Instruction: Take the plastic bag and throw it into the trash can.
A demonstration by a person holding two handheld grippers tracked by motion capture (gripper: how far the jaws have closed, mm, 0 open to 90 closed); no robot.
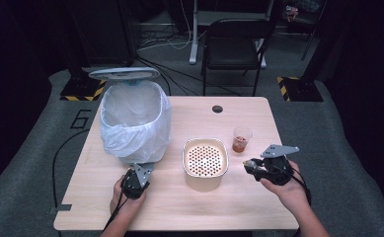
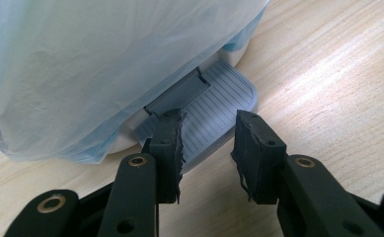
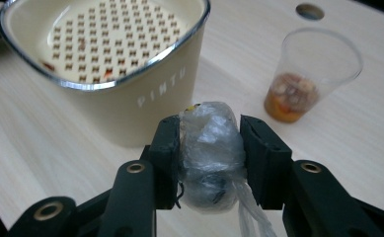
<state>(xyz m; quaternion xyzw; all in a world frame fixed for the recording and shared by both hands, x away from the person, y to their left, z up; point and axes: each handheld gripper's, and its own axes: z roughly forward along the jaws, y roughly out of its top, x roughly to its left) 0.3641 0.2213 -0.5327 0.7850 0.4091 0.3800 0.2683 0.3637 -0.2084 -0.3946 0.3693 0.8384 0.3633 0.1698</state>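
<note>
A pedal bin (image 1: pixel 135 118) lined with a white bag stands at the table's left, its lid (image 1: pixel 124 73) raised. My left gripper (image 1: pixel 141 170) is at the bin's foot. In the left gripper view it (image 2: pixel 208 140) is open, jaws just above the grey ribbed pedal (image 2: pixel 219 101), with nothing between them. My right gripper (image 1: pixel 250 165) hovers at the right, shut on a crumpled wad of clear plastic (image 3: pixel 211 153). A cream container (image 1: pixel 204 181) with a perforated insert (image 3: pixel 105 39) sits mid-table. Beyond it stands a clear cup (image 1: pixel 241 139) with orange-brown residue (image 3: pixel 289 102).
A round cable hole (image 1: pixel 217 108) lies at the table's far edge. A black chair (image 1: pixel 234 44) stands behind the table. Bare wood lies in front of the container and between the two hands.
</note>
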